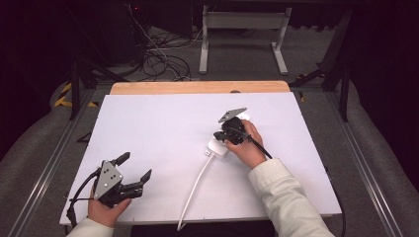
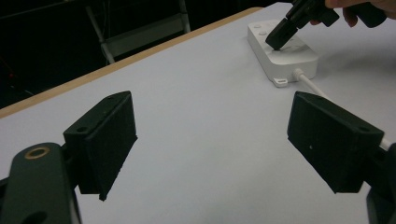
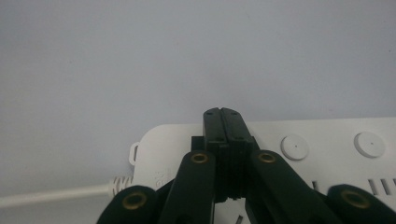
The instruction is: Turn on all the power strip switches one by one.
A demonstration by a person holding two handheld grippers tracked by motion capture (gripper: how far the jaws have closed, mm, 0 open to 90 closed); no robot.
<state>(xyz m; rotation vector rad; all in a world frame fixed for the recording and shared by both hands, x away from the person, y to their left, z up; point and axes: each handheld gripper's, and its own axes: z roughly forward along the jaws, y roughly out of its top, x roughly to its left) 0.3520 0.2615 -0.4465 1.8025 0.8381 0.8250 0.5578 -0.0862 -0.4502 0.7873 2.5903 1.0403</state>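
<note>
A white power strip (image 1: 217, 147) lies right of centre on the white table (image 1: 158, 123). Its white cable (image 1: 194, 185) runs toward the front edge. My right gripper (image 1: 225, 136) is shut with nothing between its jaws and points down at the strip. In the right gripper view the closed tips (image 3: 222, 115) sit on the strip (image 3: 327, 135) near its cable end, left of two round buttons (image 3: 295, 147). The left gripper view shows those tips (image 2: 279, 37) resting on the strip's top (image 2: 299, 59). My left gripper (image 1: 137, 165) stands open and empty at the front left (image 2: 212, 140).
A wooden strip (image 1: 197, 87) borders the table's far edge. Beyond it stand a metal frame's legs (image 1: 242, 29), with loose cables on the floor (image 1: 158, 59). The person's pale sleeve (image 1: 289, 202) crosses the table's front right.
</note>
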